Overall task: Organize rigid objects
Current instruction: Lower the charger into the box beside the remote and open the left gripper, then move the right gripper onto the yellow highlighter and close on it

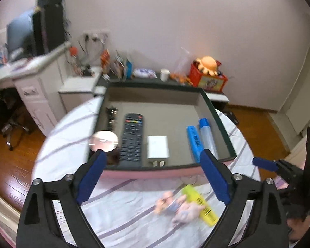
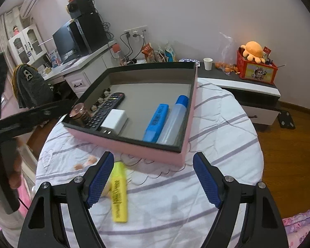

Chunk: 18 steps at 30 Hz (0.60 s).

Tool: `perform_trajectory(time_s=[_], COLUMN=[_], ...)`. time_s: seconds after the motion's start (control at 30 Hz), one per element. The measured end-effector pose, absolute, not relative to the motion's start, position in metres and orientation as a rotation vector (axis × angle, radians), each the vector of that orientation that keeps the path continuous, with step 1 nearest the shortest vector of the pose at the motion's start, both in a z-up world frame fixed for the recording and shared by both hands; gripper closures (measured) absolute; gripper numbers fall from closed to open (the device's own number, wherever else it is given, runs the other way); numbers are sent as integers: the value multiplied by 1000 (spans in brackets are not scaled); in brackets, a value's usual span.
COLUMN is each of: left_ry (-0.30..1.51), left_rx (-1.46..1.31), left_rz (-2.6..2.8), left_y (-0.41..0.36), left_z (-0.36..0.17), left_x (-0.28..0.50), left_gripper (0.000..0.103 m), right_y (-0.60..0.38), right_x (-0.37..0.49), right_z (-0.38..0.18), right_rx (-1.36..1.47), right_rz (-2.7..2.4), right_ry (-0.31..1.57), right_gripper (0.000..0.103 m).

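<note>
Striped bedspread (image 2: 217,124) holds a yellow highlighter (image 2: 118,194) (print unreadable); both hand-held grippers (image 1: 153,165) (image 2: 153,177) released.

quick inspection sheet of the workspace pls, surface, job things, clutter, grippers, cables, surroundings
surface: round table under a white cloth with purple stripes.
job's things: pink box holding a black remote, white block, blue case, clear tube with blue cap, round metal-topped jar, dark clips.
still outside: yellow highlighter and a small pink figure on the cloth.
clutter: nothing else seen on the cloth.
grippers: left gripper open, empty; right gripper open, empty, above the highlighter.
cables: plugs and cords at the wall socket.
surroundings: desk with monitor, paper cup, orange plush on a red box.
</note>
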State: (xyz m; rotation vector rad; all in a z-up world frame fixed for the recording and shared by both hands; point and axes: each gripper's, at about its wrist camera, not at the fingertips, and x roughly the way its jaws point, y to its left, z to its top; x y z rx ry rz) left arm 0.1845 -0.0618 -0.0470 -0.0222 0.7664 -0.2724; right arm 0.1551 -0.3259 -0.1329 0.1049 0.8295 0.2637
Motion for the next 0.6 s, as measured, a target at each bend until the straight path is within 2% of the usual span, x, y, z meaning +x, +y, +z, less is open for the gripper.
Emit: perform_trajectory(time_s=[0.07, 0.13, 0.6], left_ry=[724, 714, 763], left_rx=[19, 57, 141], left_rz=[-234, -197, -186], left_y=[-50, -42, -38], left_z=[-44, -47, -86], left_x=[162, 147, 98], left_gripper=[2, 1, 1], right_y=[-320, -315, -284], right_x=[147, 139, 98], right_z=[-130, -128, -130], right_rx=[101, 94, 41], right_rz=[266, 266, 235], right_ry=[822, 819, 839], right_gripper=[23, 23, 23])
